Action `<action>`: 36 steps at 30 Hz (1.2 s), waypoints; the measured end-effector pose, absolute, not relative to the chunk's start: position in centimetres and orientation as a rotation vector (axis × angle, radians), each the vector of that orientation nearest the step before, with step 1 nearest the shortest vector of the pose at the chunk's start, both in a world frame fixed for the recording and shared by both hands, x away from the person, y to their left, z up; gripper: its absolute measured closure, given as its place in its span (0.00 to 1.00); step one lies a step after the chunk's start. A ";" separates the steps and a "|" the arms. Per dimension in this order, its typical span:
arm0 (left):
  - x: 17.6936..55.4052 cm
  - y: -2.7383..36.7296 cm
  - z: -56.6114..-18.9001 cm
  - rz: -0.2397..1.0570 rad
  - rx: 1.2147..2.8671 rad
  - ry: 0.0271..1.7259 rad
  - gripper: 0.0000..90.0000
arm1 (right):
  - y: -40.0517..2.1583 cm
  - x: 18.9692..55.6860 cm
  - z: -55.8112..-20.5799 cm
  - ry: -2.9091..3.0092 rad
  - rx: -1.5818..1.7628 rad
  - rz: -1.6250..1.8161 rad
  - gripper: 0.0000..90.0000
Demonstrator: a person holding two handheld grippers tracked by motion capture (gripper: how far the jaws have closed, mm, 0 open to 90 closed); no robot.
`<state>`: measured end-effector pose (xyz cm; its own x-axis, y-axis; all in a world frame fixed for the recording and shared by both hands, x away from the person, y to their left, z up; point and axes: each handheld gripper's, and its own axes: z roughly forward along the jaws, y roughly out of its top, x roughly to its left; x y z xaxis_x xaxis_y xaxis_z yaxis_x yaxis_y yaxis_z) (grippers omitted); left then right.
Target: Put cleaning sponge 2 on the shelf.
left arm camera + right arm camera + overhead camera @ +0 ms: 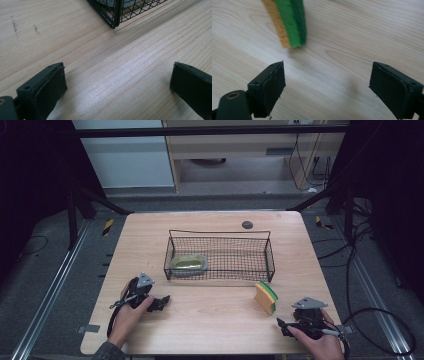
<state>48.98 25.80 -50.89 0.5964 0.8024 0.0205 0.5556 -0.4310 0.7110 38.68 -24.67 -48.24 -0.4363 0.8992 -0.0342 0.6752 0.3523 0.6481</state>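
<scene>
A yellow sponge with a green scouring side [266,297] stands on its edge on the wooden table [210,320], right of centre. It shows again in the right gripper view, sponge [288,21], ahead of the jaws and apart from them. My right gripper [281,324] lies low near the front right corner, open, with bare wood between its pads. My left gripper [164,302] rests on the table at the front left, open and holding nothing. A black wire basket [220,255] sits mid-table with a grey-rimmed bowl [189,264] in its left end.
The basket's near corner [113,17] rises just beyond the left gripper's jaws. A small dark round disc [247,224] is set in the tabletop behind the basket. Dark frame bars and cables run around the table on the floor.
</scene>
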 end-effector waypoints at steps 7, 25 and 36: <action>49.0 25.8 -50.9 0.471 2.150 1.070 0.00 | -22.4 38.9 -46.4 2.304 1.342 0.804 0.23; 48.9 25.8 -50.9 0.476 2.148 1.078 0.00 | -20.3 42.0 -41.6 2.455 1.317 0.598 0.27; 48.9 25.9 -50.9 0.476 2.149 1.078 0.00 | -19.2 44.0 -38.5 2.499 1.285 0.541 0.30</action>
